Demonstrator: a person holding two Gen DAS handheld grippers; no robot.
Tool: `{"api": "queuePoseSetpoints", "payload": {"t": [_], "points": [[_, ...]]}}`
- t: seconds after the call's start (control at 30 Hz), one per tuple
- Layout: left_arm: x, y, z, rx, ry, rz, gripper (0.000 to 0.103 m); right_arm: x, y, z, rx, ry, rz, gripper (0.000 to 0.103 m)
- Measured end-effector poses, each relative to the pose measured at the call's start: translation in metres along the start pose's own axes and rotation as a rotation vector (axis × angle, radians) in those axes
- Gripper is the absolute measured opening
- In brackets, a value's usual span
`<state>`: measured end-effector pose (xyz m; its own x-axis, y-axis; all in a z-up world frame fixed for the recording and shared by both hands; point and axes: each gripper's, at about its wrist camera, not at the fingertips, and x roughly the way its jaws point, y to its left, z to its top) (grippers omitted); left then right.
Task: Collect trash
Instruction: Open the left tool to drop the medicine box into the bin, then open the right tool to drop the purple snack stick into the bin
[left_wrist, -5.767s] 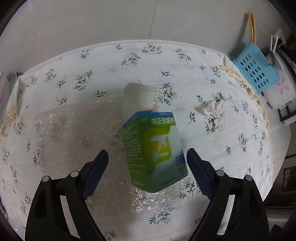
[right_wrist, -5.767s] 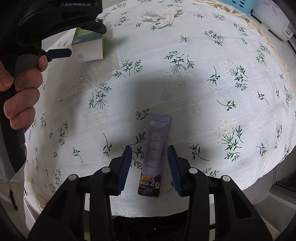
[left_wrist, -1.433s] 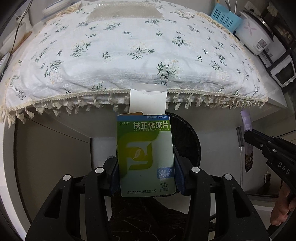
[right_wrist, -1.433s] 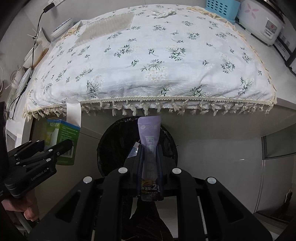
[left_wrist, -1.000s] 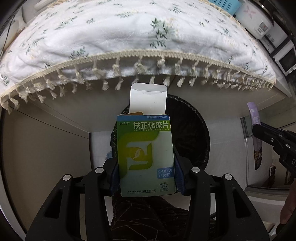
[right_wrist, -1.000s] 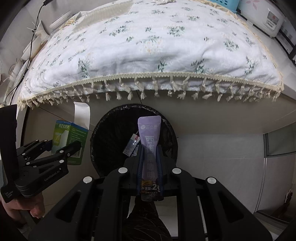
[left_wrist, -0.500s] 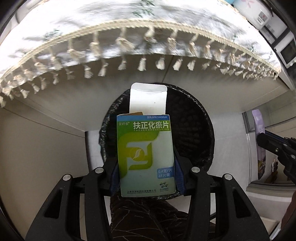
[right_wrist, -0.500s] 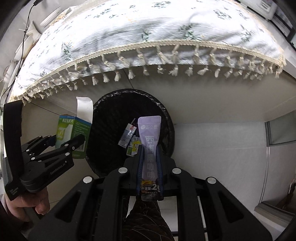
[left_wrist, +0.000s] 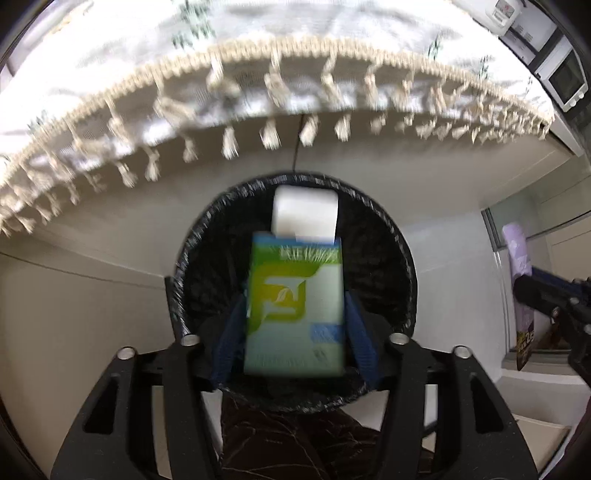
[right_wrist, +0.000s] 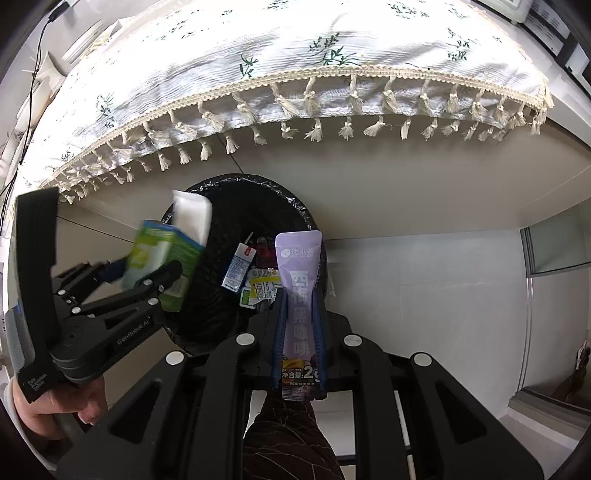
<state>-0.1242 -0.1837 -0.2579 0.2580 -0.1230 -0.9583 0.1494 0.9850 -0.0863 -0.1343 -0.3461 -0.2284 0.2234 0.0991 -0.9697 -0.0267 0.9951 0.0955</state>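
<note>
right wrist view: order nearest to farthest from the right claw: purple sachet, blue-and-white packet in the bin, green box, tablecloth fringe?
1. purple sachet: clamped in the right claw.
2. blue-and-white packet: inside the black bin, just left of the sachet.
3. green box: far left, over the bin rim, between the opening left claw pads.
4. tablecloth fringe: above everything.

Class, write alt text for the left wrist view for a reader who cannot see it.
The left gripper is opening around a blurred green and white box above a black bin. A fringed floral tablecloth hangs behind; the right gripper holds a purple packet at the right edge.
</note>
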Motion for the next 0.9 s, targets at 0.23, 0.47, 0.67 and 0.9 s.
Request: {"api": "queuePoseSetpoints", "payload": {"t": [0.23,0.47,0.67,0.9], "points": [[-0.026,0.027,0.009,-0.065,-0.053,0.014,0.084,0.008,0.011,0.010,-0.021,-0.001,0.023,0.013],[-0.046,0.055,0.009,-0.120,-0.090,0.034,0.097,0.018,0.037,0.023,-0.070,-0.002,0.051,0.013],[-0.049,0.078,0.002,-0.163,-0.083,0.070,0.097,0.033,0.062,0.029,-0.122,0.014,0.056,0.013],[-0.048,0.096,-0.004,-0.206,-0.069,0.078,0.097,0.046,0.076,0.035,-0.161,0.017,0.042,0.017]]}}
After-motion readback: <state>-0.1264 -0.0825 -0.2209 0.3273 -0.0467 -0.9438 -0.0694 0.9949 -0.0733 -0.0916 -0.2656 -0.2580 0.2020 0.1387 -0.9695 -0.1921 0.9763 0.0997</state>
